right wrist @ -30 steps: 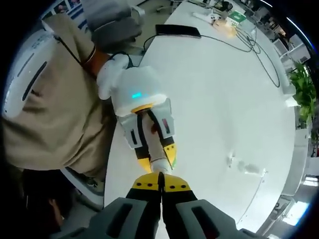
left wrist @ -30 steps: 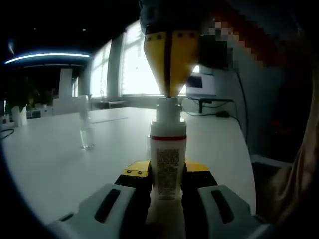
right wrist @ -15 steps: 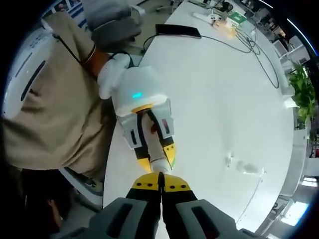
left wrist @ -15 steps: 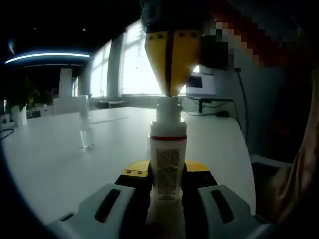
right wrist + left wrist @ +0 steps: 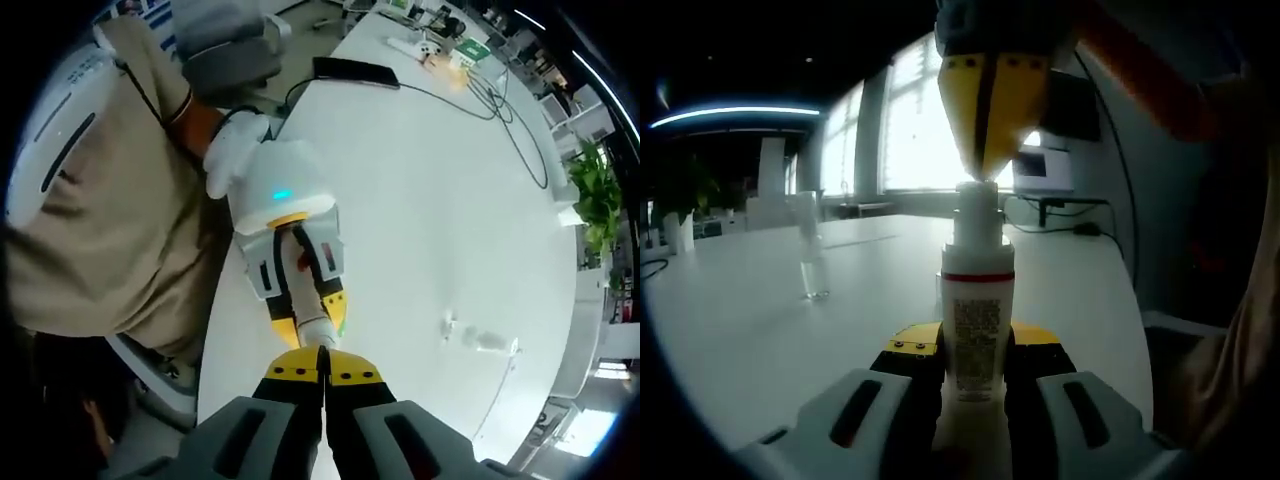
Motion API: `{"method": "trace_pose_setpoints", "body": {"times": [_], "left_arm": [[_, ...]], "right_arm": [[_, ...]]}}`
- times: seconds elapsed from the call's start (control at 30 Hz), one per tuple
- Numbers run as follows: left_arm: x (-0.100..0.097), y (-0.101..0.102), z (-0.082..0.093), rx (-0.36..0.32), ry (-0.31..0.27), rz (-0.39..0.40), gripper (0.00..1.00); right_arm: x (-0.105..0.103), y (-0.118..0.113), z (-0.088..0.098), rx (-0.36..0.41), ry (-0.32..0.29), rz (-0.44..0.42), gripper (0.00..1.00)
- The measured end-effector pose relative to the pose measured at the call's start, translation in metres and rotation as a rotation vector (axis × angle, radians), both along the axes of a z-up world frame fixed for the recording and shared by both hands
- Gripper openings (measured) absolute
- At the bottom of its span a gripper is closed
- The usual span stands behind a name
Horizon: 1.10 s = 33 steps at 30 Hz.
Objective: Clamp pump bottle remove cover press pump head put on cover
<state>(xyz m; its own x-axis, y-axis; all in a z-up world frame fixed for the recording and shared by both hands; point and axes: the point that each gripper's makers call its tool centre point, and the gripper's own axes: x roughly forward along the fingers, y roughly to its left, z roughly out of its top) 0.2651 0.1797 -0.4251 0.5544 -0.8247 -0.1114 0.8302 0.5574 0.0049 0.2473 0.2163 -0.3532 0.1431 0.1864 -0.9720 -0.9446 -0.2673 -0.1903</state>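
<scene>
Bottle: the white pump bottle with a red band (image 5: pixel 977 320) is clamped upright by the left tongs (image 5: pixel 975 372) above the white worktop (image 5: pixel 760 330).
Right tongs: the jaws of the right tongs (image 5: pixel 322 352) are seen closed, tips on the pump head (image 5: pixel 977 205).
Pressing: force is best kept straight down the bottle's axis.
Cover: the clear cover (image 5: pixel 812 245) is seen standing well apart.

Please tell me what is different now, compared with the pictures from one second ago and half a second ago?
The right gripper, shut, has risen a little above the pump head; its tips now meet the top, which stands slightly higher. The left gripper stays clamped on the pump bottle. The clear cover stands in the same place on the white table.
</scene>
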Motion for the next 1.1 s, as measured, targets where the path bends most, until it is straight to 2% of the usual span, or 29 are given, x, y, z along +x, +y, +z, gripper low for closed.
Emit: {"method": "trace_pose_setpoints", "body": {"times": [1.1], "left_arm": [[0.0016,0.0006,0.0000,0.000,0.000,0.001,0.14]], "right_arm": [[0.0012,0.0005,-0.0003,0.018,0.013,-0.007,0.00]]}}
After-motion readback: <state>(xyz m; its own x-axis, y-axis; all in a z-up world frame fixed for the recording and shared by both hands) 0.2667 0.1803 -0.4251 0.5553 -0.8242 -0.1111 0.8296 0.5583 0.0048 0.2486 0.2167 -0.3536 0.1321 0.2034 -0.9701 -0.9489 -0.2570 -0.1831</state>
